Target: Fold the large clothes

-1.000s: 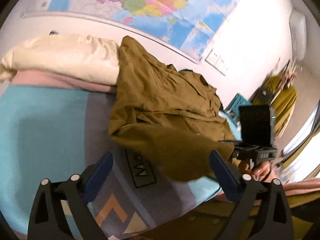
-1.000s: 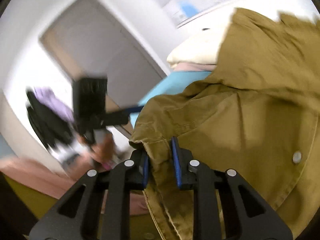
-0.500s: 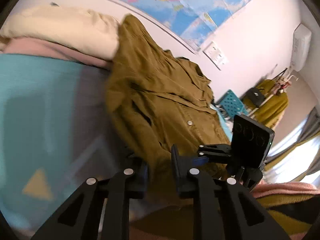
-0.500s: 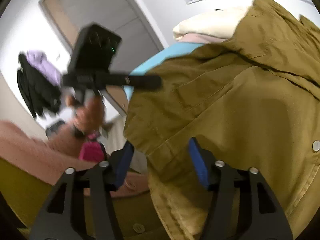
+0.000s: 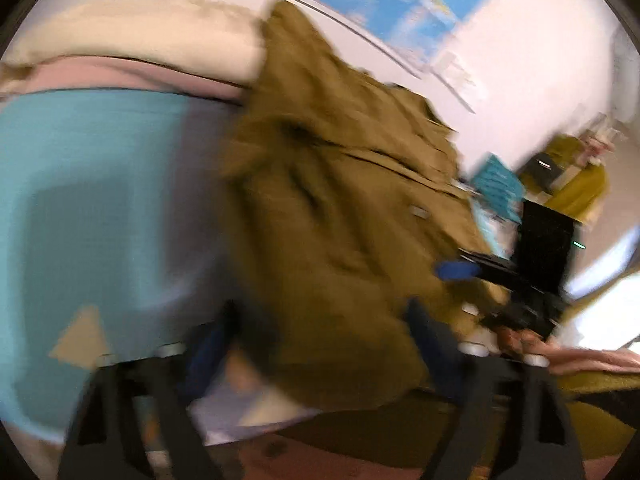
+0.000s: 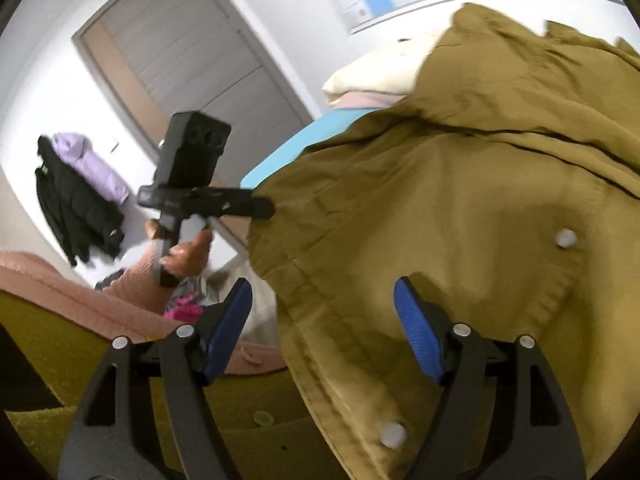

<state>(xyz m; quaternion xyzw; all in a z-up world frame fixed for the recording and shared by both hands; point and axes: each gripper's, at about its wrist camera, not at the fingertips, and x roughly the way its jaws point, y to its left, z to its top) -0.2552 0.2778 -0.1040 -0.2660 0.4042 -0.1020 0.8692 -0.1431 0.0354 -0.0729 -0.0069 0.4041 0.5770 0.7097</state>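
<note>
- Olive-brown jacket (image 6: 460, 200) lies spread on the bed (image 5: 88, 200), over the blue and grey sheet, its top end reaching the cream pillow (image 5: 152, 36) near the wall
- Right gripper (image 6: 323, 328): fingers (image 6: 418, 332) spread wide w/ blue pads, nothing pinched; jacket hem w/ white snap buttons lies between & below them, contact cannot be told
- Left gripper (image 5: 316, 344): view is very blurred, fingers (image 5: 430, 344) look spread apart, jacket edge sits between them, not clamped as far as I can see
- In right view the left gripper (image 6: 208, 200) is beside the jacket's left edge, held by a hand (image 6: 184, 256) in pink sleeve
- Wall map (image 5: 400, 4) above the bed, grey door (image 6: 192, 64) & dark clothes (image 6: 76, 200) hanging at left in right view
- Teal basket (image 5: 500, 184) beyond the jacket in left view
</note>
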